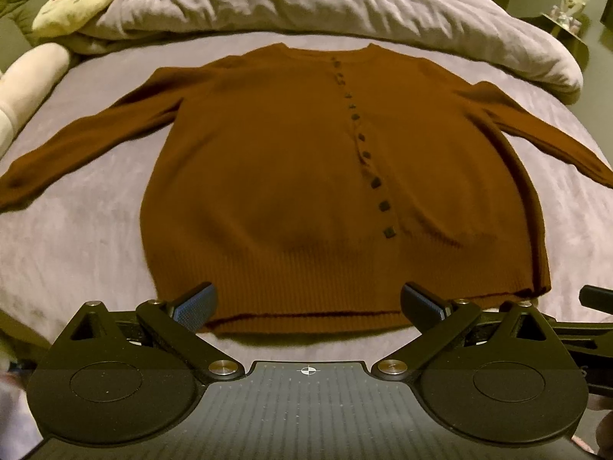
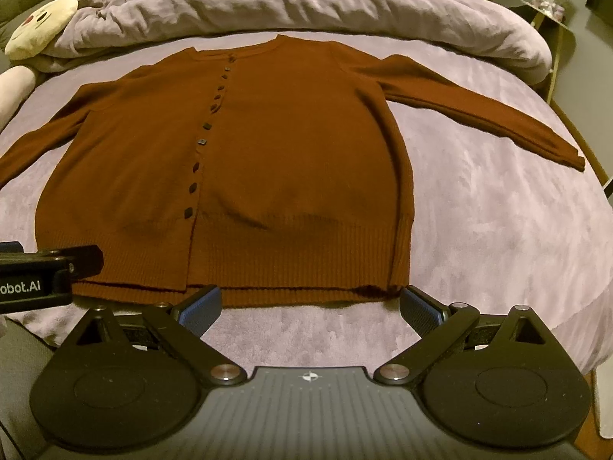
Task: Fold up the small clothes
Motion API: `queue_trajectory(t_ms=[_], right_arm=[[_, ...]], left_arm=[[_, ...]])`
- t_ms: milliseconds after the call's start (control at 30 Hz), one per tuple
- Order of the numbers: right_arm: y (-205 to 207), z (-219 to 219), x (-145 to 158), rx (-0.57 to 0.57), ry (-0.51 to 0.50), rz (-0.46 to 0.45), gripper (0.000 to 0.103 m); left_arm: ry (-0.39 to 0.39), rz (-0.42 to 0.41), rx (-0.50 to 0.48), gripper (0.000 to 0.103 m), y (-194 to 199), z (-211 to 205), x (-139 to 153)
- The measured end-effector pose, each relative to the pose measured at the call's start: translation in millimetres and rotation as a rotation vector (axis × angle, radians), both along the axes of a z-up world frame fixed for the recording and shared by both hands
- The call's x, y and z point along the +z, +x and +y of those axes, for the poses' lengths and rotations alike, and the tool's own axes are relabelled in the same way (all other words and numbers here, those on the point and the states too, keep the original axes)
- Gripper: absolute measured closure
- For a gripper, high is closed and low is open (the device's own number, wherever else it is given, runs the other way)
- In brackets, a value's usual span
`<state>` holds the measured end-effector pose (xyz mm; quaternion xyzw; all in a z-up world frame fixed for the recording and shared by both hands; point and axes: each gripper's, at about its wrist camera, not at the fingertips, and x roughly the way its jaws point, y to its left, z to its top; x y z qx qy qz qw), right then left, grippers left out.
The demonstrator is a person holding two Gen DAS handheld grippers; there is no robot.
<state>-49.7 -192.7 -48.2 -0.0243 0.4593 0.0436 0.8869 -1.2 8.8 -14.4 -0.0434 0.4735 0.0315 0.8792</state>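
A brown buttoned cardigan (image 1: 306,176) lies flat and spread out on the bed, front side up, both sleeves stretched outward. It also shows in the right wrist view (image 2: 268,161). My left gripper (image 1: 308,303) is open and empty, hovering just before the cardigan's ribbed bottom hem, left of the button line. My right gripper (image 2: 310,303) is open and empty at the hem's right part. The left gripper's body (image 2: 38,272) shows at the left edge of the right wrist view.
The bed has a mauve sheet (image 1: 76,230). A bunched mauve duvet (image 1: 306,4) lies behind the cardigan. A cream plush toy (image 1: 76,4) sits at the back left. A small side table (image 2: 551,11) stands past the bed's right edge.
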Motion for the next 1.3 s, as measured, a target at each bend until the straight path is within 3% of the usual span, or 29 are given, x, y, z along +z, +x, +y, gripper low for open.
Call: queue_trajectory(t_ms=[1300], right_arm=[[6, -7, -9, -0.037, -0.003, 0.019, 0.004]], left_arm=[[-0.001, 0.038, 0.006, 0.0, 6, -2, -12]])
